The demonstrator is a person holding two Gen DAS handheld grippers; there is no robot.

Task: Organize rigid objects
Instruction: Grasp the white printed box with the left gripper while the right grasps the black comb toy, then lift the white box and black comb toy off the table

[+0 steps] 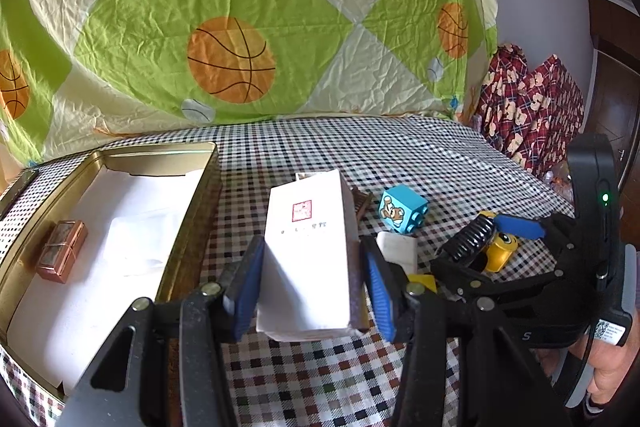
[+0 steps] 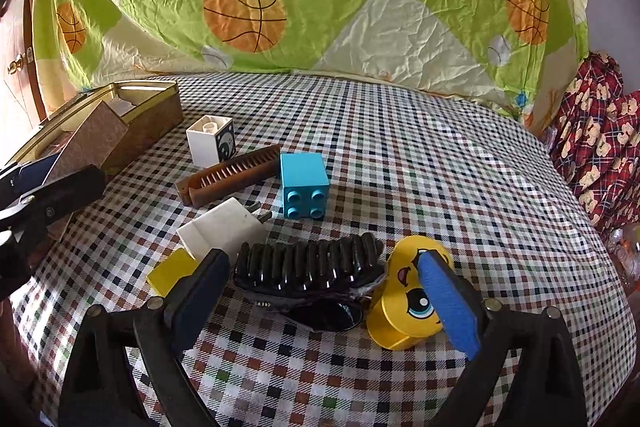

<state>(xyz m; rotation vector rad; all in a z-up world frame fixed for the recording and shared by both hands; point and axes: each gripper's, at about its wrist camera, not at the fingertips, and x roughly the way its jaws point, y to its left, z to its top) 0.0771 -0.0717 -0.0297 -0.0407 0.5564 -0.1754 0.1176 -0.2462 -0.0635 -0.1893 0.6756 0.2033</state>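
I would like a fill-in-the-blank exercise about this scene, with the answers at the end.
1. The left tongs are closed on a ____ box.
2. The brick with a bear picture is ____ in colour.
3. The copper-coloured case lies inside the ____ tin.
4. The right tongs straddle a black hair ____.

Answers: white; blue; gold; clip

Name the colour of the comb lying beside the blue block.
Brown. The comb shows best in the right wrist view, next to the blue block.
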